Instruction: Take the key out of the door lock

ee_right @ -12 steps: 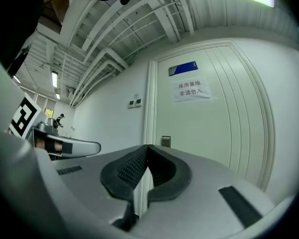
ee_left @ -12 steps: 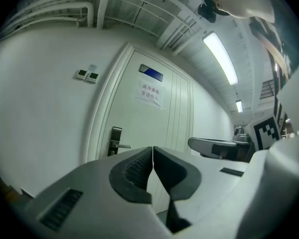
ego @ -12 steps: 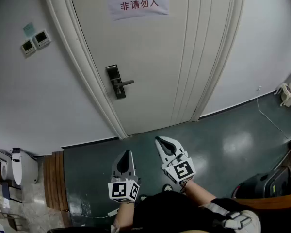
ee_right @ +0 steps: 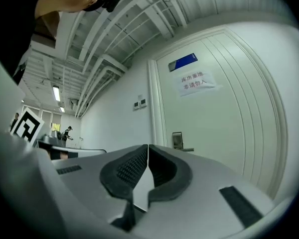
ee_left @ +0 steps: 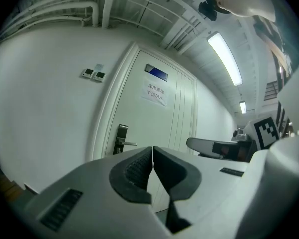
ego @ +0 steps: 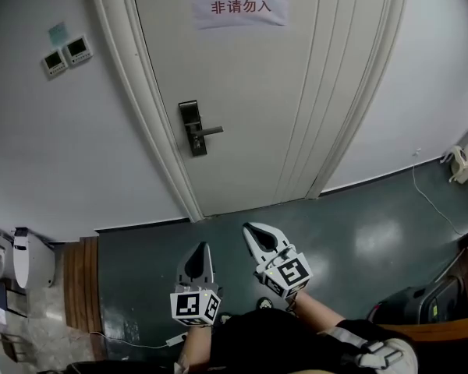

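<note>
My left gripper [ego: 200, 248], right gripper [ego: 251, 229]: fingers pressed together, nothing between, pointing level toward door [ego: 257, 100], well apart from door lock [ego: 192, 128].

Cool, even light comes from long ceiling lamps [ee_left: 228, 59], bright and nearly shadowless on the white door [ego: 296, 92]. The dark floor [ego: 374, 244] carries pale glare patches. Wide lenses bow the door frame [ego: 152, 131]. Both gripper views blacken at the corners, and the left gripper [ee_left: 153, 151] and right gripper [ee_right: 147, 147] look soft up close.
</note>
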A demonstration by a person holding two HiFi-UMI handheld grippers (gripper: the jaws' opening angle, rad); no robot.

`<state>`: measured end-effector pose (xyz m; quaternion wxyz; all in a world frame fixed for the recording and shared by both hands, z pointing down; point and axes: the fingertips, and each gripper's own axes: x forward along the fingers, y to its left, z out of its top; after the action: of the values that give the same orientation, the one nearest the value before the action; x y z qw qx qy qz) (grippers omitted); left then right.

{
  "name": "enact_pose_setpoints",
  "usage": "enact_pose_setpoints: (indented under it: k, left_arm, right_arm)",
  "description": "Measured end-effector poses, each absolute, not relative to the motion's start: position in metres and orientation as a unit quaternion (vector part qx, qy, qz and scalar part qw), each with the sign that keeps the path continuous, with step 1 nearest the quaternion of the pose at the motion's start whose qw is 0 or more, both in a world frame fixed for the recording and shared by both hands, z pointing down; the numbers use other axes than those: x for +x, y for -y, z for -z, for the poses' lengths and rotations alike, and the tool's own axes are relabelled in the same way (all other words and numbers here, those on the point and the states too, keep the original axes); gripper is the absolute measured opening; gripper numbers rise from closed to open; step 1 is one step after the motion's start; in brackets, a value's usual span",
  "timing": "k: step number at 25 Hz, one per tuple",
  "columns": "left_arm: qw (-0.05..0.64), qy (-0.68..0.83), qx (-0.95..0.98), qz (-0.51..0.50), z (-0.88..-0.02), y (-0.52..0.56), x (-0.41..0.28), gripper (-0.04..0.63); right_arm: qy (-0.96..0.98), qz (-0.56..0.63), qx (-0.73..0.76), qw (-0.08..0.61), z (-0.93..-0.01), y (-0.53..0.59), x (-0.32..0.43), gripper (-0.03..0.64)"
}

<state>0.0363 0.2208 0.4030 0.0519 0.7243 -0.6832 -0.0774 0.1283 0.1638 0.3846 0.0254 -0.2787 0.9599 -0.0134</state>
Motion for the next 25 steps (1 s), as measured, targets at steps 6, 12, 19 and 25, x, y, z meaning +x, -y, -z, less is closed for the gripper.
enact_pose_setpoints:
  k: [6,12,19,25]
  left_arm:
    - [0.057,0.687,0.720,0.078,-0.409,-0.232,0.019,0.025]
    - [0.064,0.697,0.710,0.076,-0.414,-0.253,-0.014,0.025]
    - [0.066,0.709,0.698,0.076,-0.424,-0.278,-0.064,0.025]
    - [0.081,0.711,0.694,0.073,-0.437,-0.286,-0.090,0.025]
  right_arm:
    - [-0.963,0.022,-0.267,-0.012,-0.411,-0.171,0.104,0.117]
    - [-0.966,0.030,-0.256,-0.012,-0.416,-0.187,0.072,0.140]
    - [-0.970,0.035,-0.242,-0.006,-0.416,-0.205,0.022,0.141]
    - [-0.971,0.038,-0.234,-0.013,-0.421,-0.214,-0.010,0.140]
